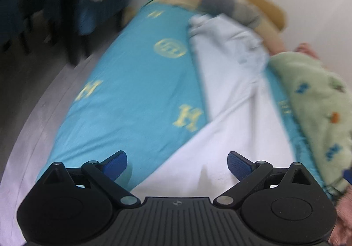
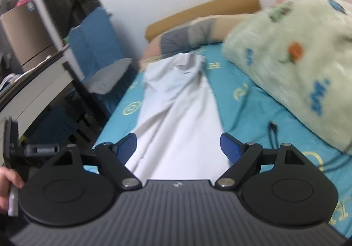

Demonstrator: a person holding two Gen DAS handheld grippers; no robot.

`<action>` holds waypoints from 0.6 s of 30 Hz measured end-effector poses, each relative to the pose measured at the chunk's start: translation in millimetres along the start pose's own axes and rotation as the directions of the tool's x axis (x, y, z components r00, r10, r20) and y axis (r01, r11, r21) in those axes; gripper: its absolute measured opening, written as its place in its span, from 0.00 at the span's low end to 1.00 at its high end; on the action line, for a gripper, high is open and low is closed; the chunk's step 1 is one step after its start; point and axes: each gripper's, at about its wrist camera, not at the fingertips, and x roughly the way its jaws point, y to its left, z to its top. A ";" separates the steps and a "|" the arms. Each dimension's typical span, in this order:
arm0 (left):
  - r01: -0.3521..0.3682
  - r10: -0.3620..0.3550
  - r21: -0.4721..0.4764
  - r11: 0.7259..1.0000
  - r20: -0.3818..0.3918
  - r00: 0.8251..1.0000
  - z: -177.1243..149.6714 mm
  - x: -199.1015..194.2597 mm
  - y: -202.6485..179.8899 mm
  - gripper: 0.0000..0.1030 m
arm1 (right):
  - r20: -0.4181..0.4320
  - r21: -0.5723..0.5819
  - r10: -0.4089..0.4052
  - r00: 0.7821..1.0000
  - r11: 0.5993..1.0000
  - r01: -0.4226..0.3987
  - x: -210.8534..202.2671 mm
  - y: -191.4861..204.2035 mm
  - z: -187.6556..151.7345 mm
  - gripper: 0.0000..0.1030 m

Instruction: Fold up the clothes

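Fingers of the left gripper (image 1: 177,163) stand wide apart and hold nothing; the right gripper (image 2: 178,147) is wide too, empty. White garment (image 1: 231,96) lies flat on the turquoise sheet (image 1: 132,83), starting between both pairs of pads and running toward 12 o'clock. Bare sheet is free at 10 o'clock. Green blanket (image 2: 292,52) bulks at 2 o'clock, pillow (image 2: 187,32) beyond.

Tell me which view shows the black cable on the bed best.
The right wrist view: the black cable lies in plain sight on the turquoise sheet, between the white garment and the green blanket. The left wrist view shows none of it.
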 end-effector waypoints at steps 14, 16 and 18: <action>-0.232 0.200 -0.126 0.965 -0.225 0.954 -24.4 30.7 35.0 0.54 | -0.100 0.078 -0.035 0.994 0.996 0.043 49.5 -32.8 -6.8 0.82; -0.238 0.211 -0.103 0.966 -0.223 0.952 -25.7 26.5 32.5 0.36 | -0.109 0.103 -0.031 0.994 0.994 0.042 56.8 -37.2 -5.9 0.82; -0.237 0.211 -0.094 0.967 -0.221 0.952 -26.9 20.6 30.4 0.03 | -0.114 0.113 -0.032 0.993 0.993 0.045 61.7 -39.9 -5.2 0.82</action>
